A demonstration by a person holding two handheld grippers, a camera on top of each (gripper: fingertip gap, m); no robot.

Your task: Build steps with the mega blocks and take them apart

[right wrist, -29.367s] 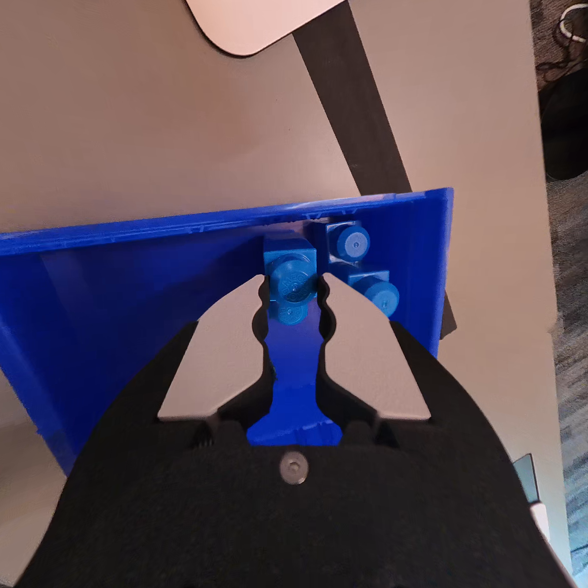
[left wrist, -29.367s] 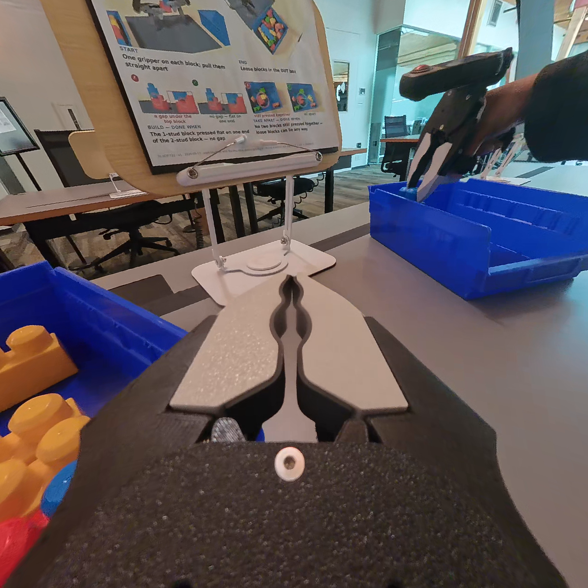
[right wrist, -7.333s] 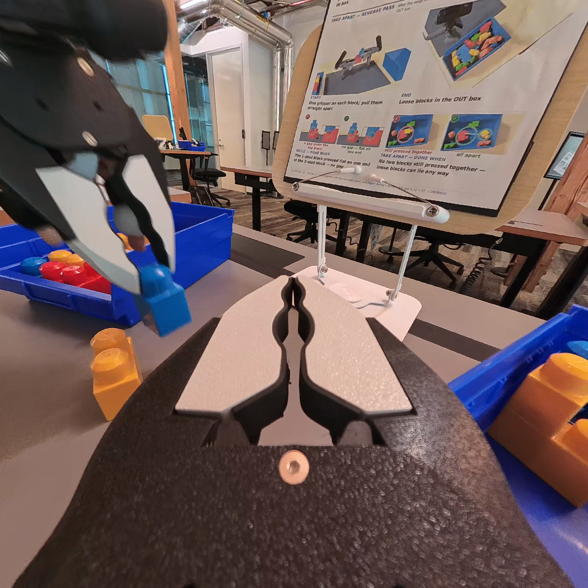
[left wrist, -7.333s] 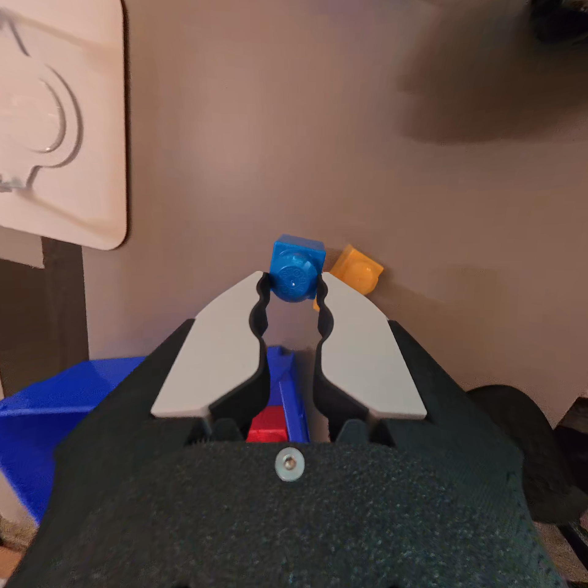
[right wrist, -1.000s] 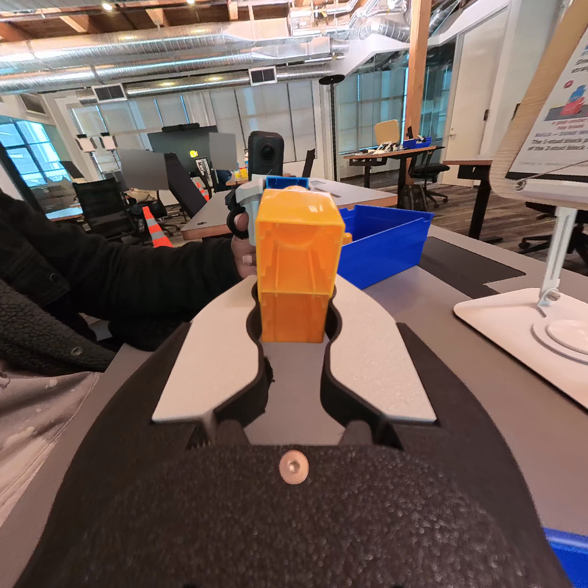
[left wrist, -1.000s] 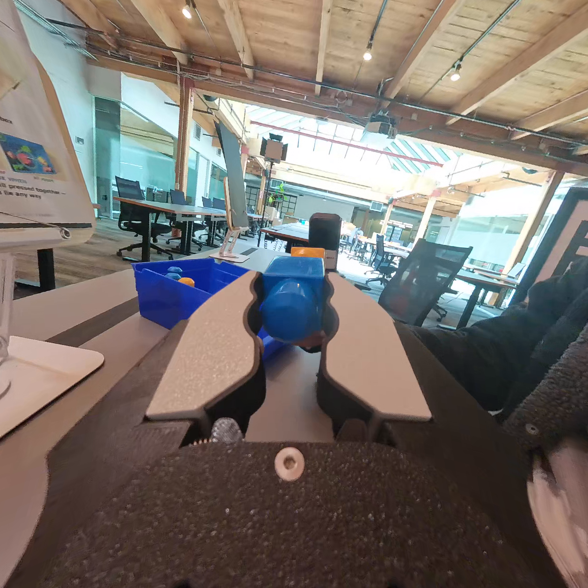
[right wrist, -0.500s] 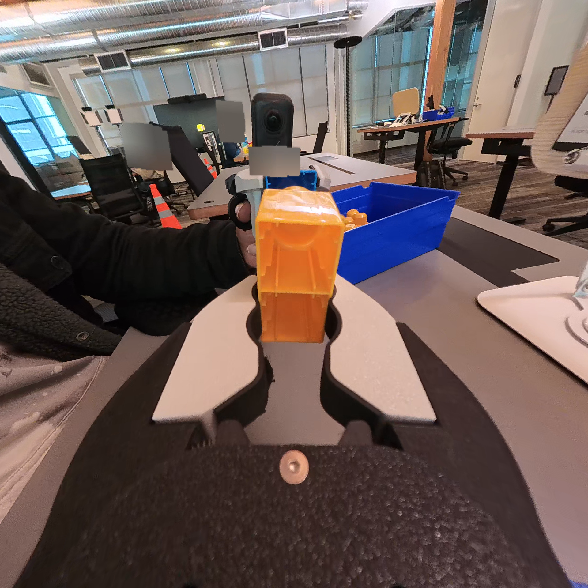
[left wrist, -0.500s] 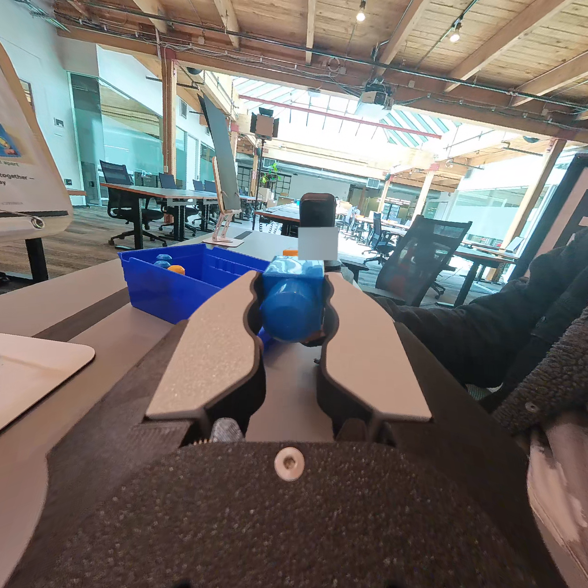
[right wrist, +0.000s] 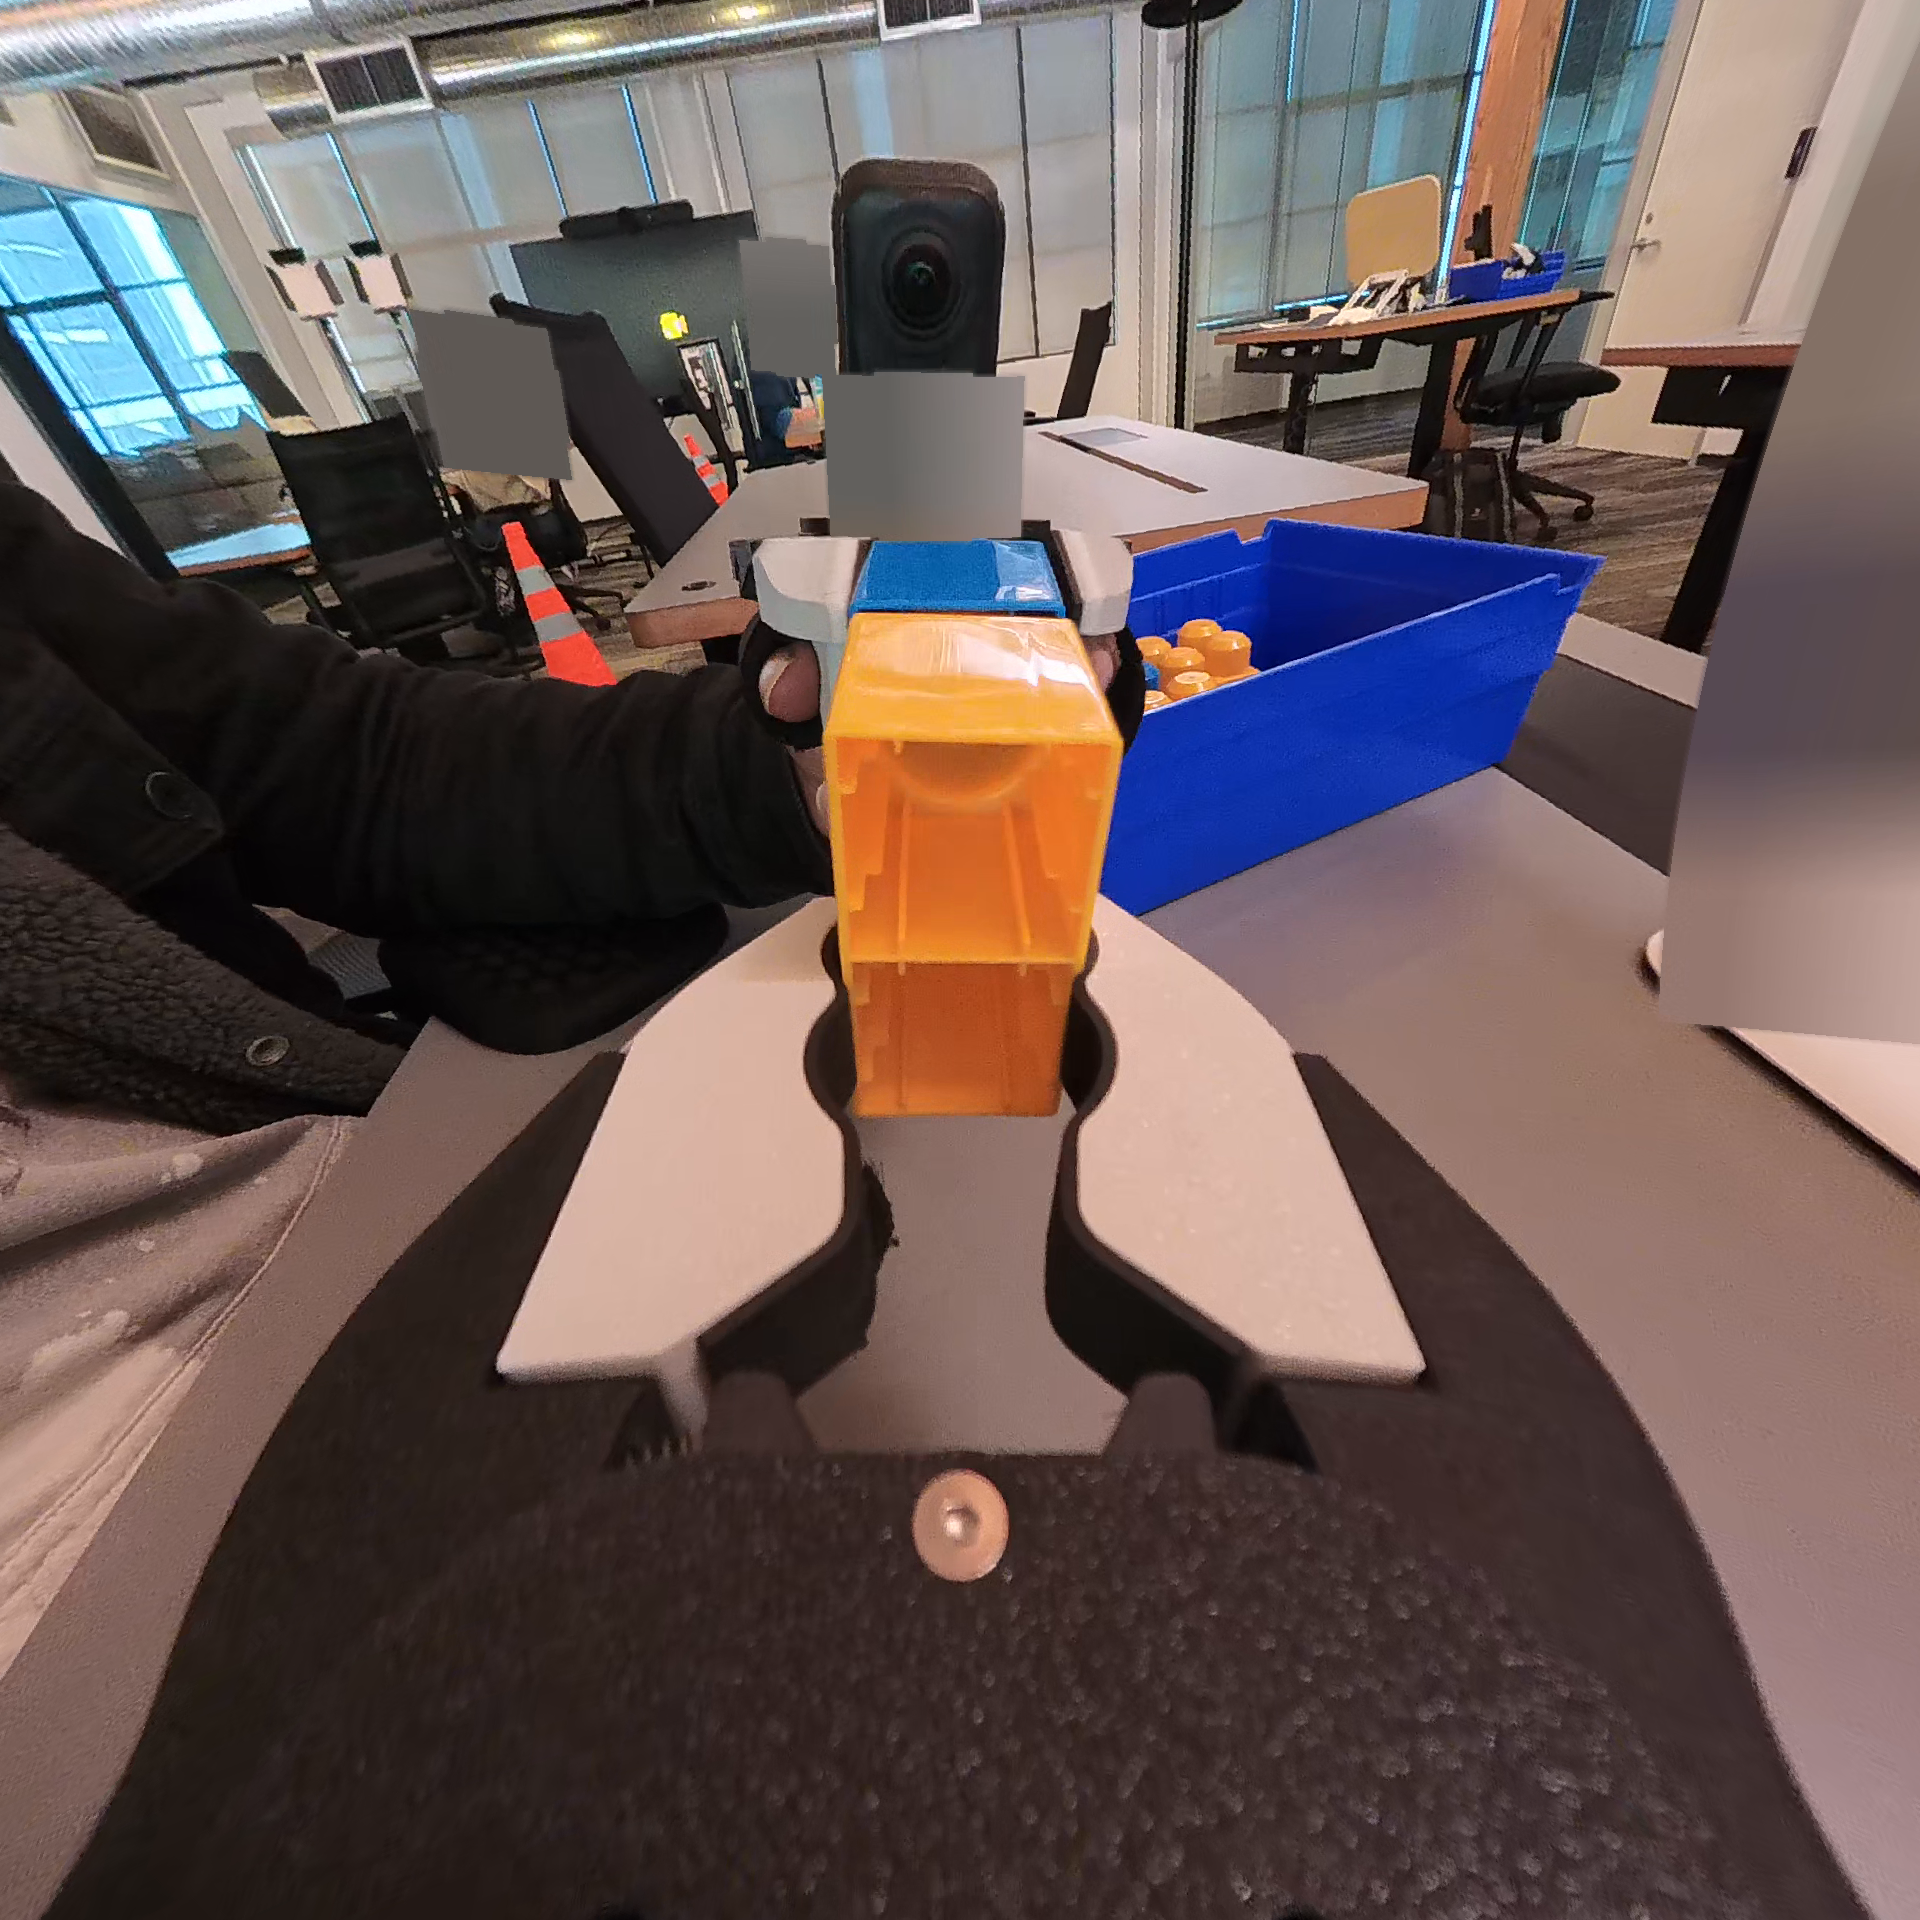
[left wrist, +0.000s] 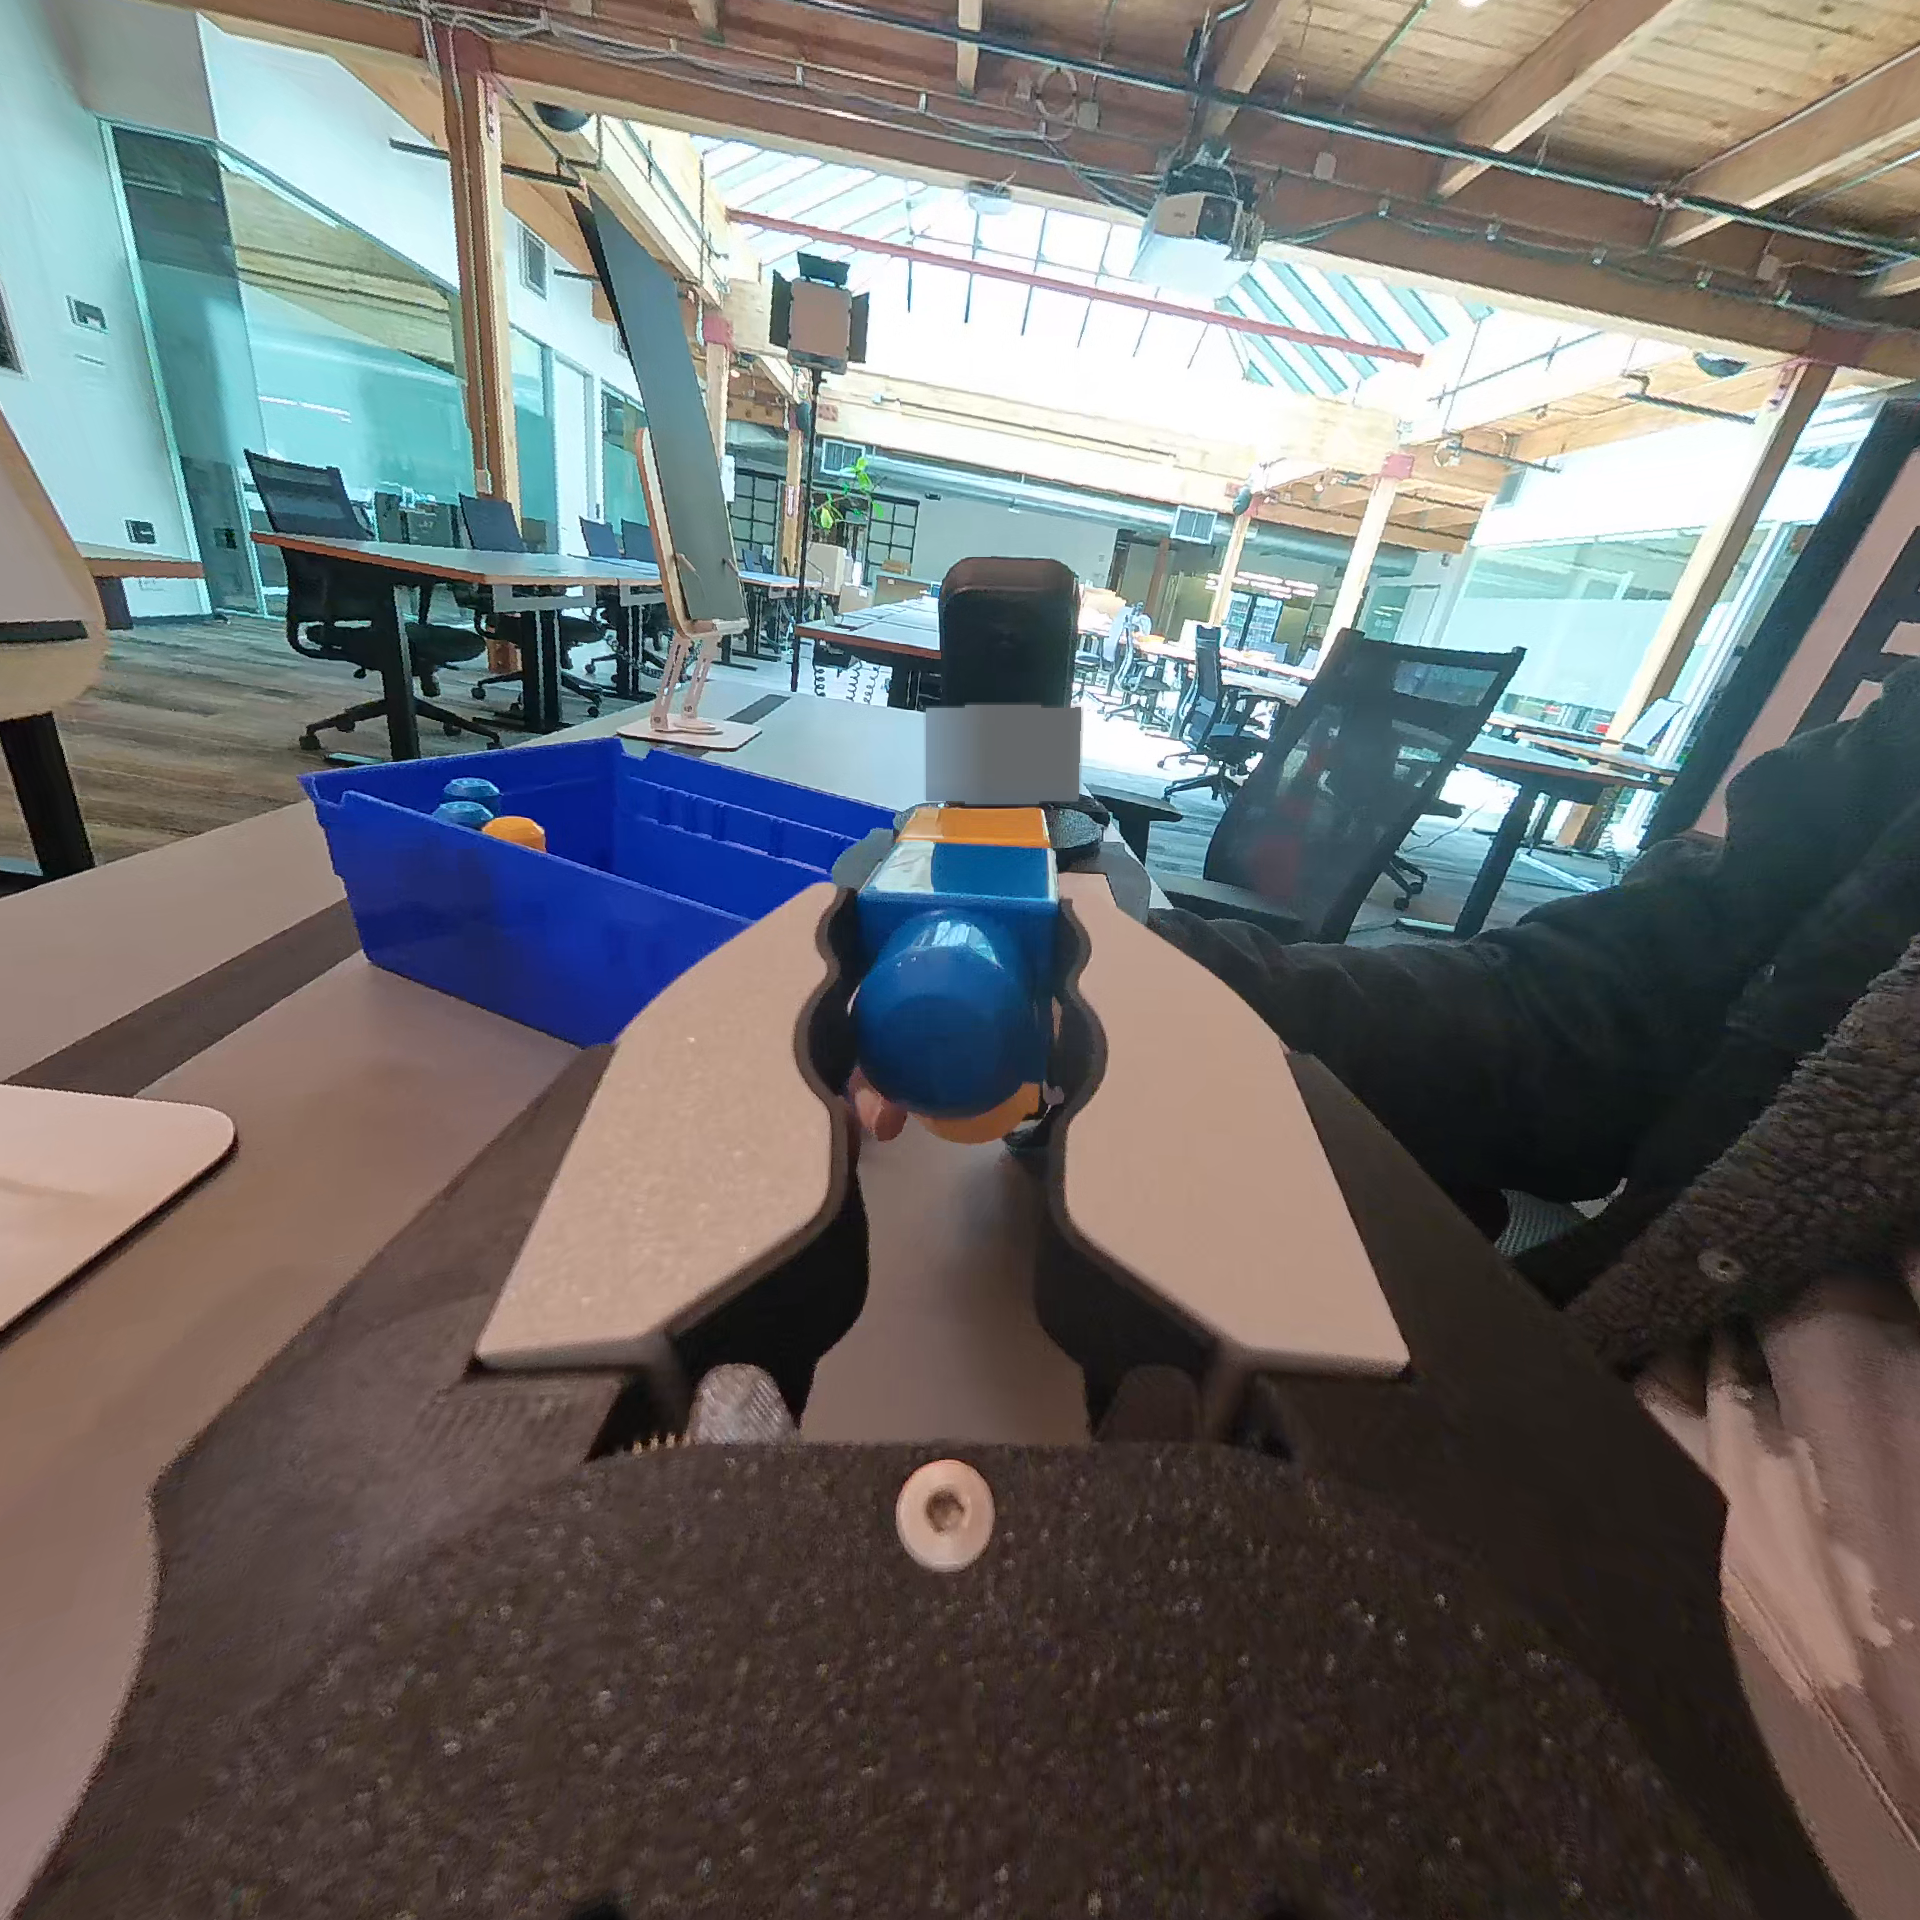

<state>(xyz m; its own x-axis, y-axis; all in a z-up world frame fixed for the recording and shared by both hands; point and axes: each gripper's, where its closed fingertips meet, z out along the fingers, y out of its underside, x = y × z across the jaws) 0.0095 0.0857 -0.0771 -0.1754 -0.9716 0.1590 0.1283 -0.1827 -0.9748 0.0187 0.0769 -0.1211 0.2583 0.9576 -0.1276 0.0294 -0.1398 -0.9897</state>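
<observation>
My left gripper [left wrist: 953, 935] is shut on a blue one-stud block [left wrist: 951, 997], its stud facing the camera. My right gripper [right wrist: 961, 951] is shut on an orange two-stud block [right wrist: 966, 862], its hollow underside facing the camera. The two grippers face each other above the grey table [left wrist: 364, 1091]. The blue block [right wrist: 951, 587] sits against the far, studded side of the orange block [left wrist: 971, 826], at its upper end. A free orange stud [left wrist: 977, 1127] shows below the blue one. I cannot tell how tightly they are joined.
A blue bin [left wrist: 540, 914] with a few blue and orange blocks stands behind to the left in the left wrist view. Another blue bin [right wrist: 1351, 717] with orange blocks [right wrist: 1195, 655] stands to the right in the right wrist view. A white stand base [left wrist: 83, 1184] and dark sleeves [left wrist: 1507, 1039] are near.
Both grippers have kept their blocks and drawn closer together, so each looms larger in the other's view. Both views have swung away from the stand.
</observation>
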